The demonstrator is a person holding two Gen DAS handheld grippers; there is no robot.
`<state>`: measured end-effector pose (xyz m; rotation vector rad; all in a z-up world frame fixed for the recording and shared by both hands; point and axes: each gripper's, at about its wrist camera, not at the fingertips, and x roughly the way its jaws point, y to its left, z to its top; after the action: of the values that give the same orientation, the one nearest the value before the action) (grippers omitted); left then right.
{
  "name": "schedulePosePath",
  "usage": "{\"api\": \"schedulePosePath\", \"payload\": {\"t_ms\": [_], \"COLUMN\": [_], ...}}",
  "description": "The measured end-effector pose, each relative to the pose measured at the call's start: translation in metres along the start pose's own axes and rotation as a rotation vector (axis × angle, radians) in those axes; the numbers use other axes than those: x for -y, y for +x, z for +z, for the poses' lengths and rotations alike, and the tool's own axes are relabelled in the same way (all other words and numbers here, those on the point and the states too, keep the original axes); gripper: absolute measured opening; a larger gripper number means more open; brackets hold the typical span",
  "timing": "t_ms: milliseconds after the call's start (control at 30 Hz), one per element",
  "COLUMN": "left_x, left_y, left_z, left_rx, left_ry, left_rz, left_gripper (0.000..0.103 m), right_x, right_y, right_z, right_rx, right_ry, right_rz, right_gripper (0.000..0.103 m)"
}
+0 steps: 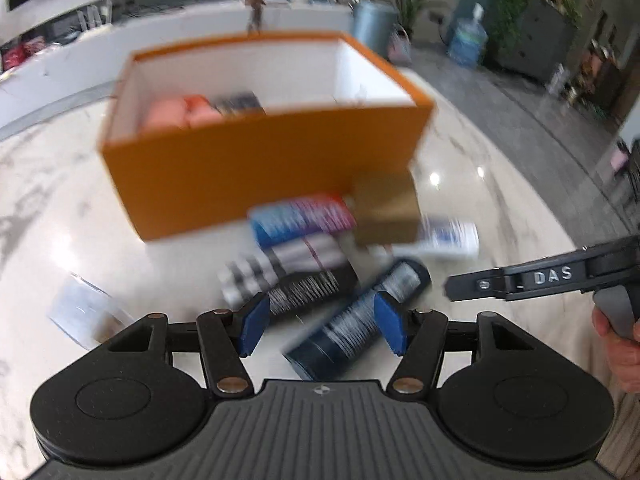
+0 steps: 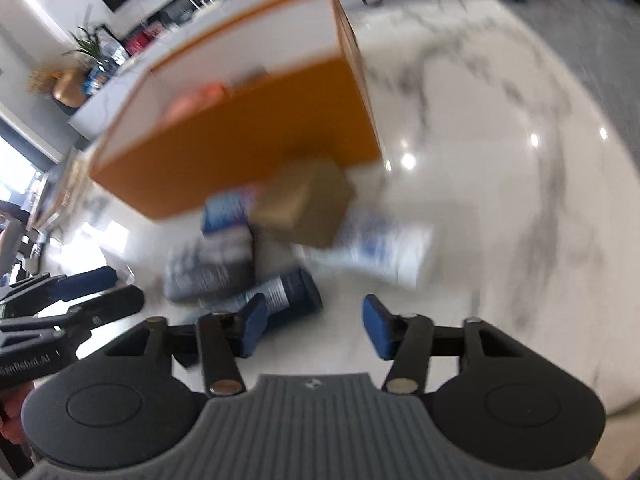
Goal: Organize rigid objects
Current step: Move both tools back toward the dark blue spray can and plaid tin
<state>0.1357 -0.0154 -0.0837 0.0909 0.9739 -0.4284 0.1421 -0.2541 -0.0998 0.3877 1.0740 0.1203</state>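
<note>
An orange box [image 1: 260,172] with a white inside stands on the marble table [image 1: 60,208]; pink and dark items lie in it. Before it lies a blurred pile: a blue-purple carton [image 1: 304,216], a striped box [image 1: 276,268], a black barcode box [image 1: 316,290], a dark blue bottle [image 1: 360,316], a brown carton [image 1: 386,212] and a white tube [image 1: 448,238]. My left gripper [image 1: 320,324] hovers open over the bottle, its pads apart from it. My right gripper [image 2: 316,326] is open over bare table, with the dark blue bottle [image 2: 288,288] just left of it and the brown carton [image 2: 308,204] ahead.
A clear plastic piece [image 1: 84,308] lies on the table at the left. The right gripper [image 1: 460,290] and the hand holding it [image 1: 616,344] reach in from the right. Shelves, plants and a water jug [image 1: 468,40] stand beyond the table edge.
</note>
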Motion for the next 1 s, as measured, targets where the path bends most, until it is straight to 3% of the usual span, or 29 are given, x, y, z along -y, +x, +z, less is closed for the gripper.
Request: {"api": "schedulePosePath", "payload": {"t_ms": [100, 200, 400, 533, 633, 733, 867, 1000], "left_x": [0.016, 0.020, -0.001, -0.003, -0.003, -0.002, -0.006, -0.013], "left_y": [0.015, 0.026, 0.026, 0.032, 0.034, 0.033, 0.023, 0.016], "left_z": [-0.006, -0.012, -0.027, -0.034, -0.037, -0.036, -0.030, -0.017], "left_rx": [-0.014, -0.036, -0.078, -0.116, -0.120, -0.124, -0.100, -0.068], "left_ry": [0.075, 0.081, -0.054, -0.109, -0.142, -0.137, -0.118, -0.023], "left_rz": [0.016, 0.041, 0.001, -0.093, -0.155, -0.164, -0.137, -0.095], "left_gripper": [0.071, 0.071, 0.060, 0.057, 0.056, 0.056, 0.056, 0.056], "right_x": [0.004, 0.001, -0.007, -0.020, -0.026, -0.034, -0.039, -0.037], "right_y": [0.010, 0.016, 0.031, 0.041, 0.047, 0.050, 0.051, 0.046], "right_z": [-0.015, -0.020, -0.018, -0.015, -0.013, -0.012, -0.010, -0.007], "right_rx": [-0.039, -0.048, -0.066, -0.078, -0.081, -0.068, -0.065, -0.090], "right_ry": [0.057, 0.109, 0.162, 0.167, 0.168, 0.138, 0.083, 0.035], "right_rz": [0.032, 0.065, 0.092, 0.091, 0.069, 0.026, -0.011, -0.049], "right_gripper": [0.047, 0.048, 0.055, 0.056, 0.058, 0.058, 0.051, 0.048]}}
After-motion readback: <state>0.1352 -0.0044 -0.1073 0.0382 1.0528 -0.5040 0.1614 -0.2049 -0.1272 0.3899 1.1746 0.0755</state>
